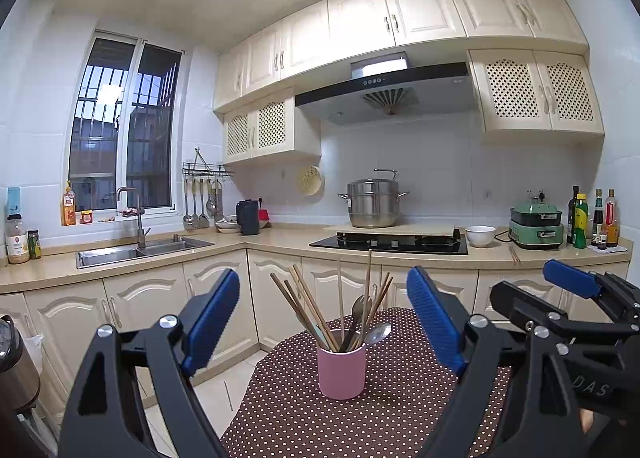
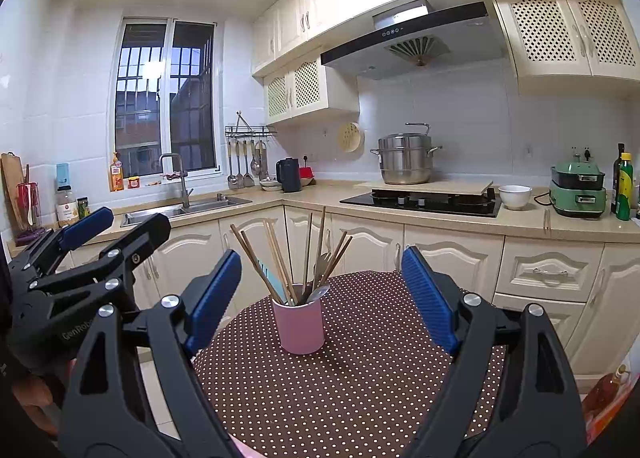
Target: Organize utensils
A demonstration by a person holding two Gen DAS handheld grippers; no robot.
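A pink cup (image 1: 341, 370) stands upright on a brown polka-dot table (image 1: 288, 410), holding several wooden chopsticks (image 1: 308, 306) and metal spoons (image 1: 378, 334). My left gripper (image 1: 324, 322) is open and empty, its blue pads either side of the cup, short of it. The right gripper shows at the right edge of the left wrist view. In the right wrist view the same cup (image 2: 299, 325) with chopsticks (image 2: 276, 258) stands ahead of my open, empty right gripper (image 2: 320, 290). The left gripper (image 2: 86, 225) shows at the left, open.
Beyond the table (image 2: 360, 378) a kitchen counter (image 2: 440, 213) runs with a sink (image 2: 188, 209), a hob (image 2: 420, 201) with a steel pot (image 2: 404, 161), a white bowl (image 2: 515, 195), a green cooker (image 2: 578, 193) and bottles (image 2: 624, 185). Tiled floor lies to the left (image 1: 216, 390).
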